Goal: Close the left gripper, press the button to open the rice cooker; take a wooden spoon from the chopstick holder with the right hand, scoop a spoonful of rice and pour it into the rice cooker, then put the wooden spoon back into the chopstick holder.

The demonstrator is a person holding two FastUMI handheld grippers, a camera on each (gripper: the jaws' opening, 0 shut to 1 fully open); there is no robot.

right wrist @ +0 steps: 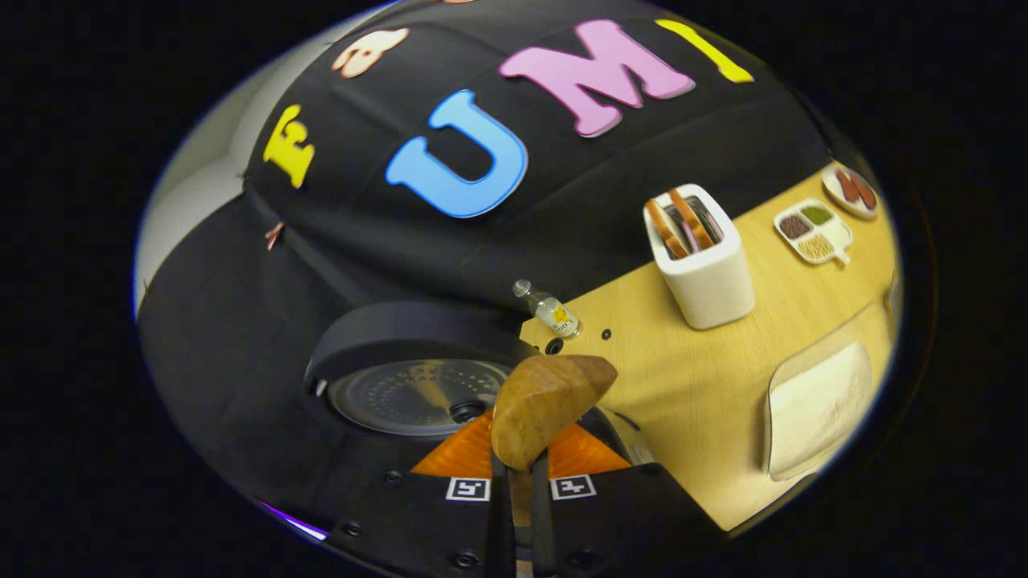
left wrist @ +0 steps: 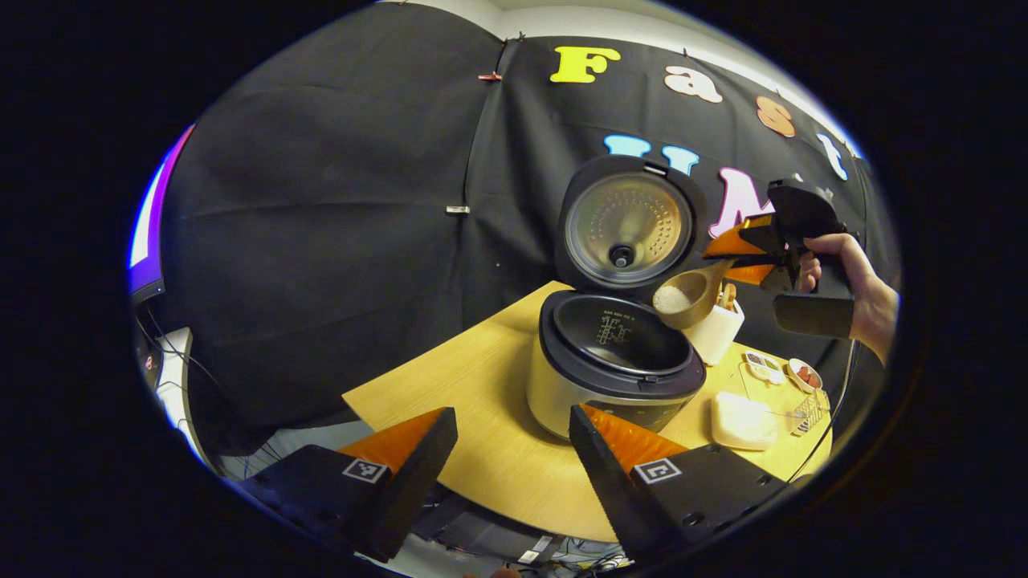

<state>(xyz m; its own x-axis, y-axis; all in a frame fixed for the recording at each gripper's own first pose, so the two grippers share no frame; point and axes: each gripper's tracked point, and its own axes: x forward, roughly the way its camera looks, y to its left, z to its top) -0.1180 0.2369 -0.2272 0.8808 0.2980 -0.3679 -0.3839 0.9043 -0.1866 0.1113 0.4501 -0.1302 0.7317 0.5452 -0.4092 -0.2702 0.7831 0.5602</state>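
Observation:
The rice cooker (left wrist: 614, 369) stands open on the wooden table (left wrist: 482, 401), its lid (left wrist: 626, 225) raised upright and the dark inner pot bare. A person's hand (left wrist: 851, 281) holds my right gripper (left wrist: 727, 257), shut on the handle of a wooden spoon (left wrist: 687, 297). The spoon's bowl holds white rice and hangs tilted over the cooker's right rim. In the right gripper view the spoon (right wrist: 546, 401) sticks out from my right gripper (right wrist: 520, 470) above the lid (right wrist: 418, 393). My left gripper (left wrist: 510, 417) hovers open in front of the cooker. The white chopstick holder (left wrist: 719, 329) (right wrist: 703, 257) holds other utensils.
A white tray of rice (left wrist: 743, 417) (right wrist: 815, 409) lies right of the cooker. A divided condiment dish (right wrist: 813, 229), a small plate (right wrist: 851, 189) and a little bottle (right wrist: 550, 309) sit farther back. The table's front edge curves just beyond my left fingers.

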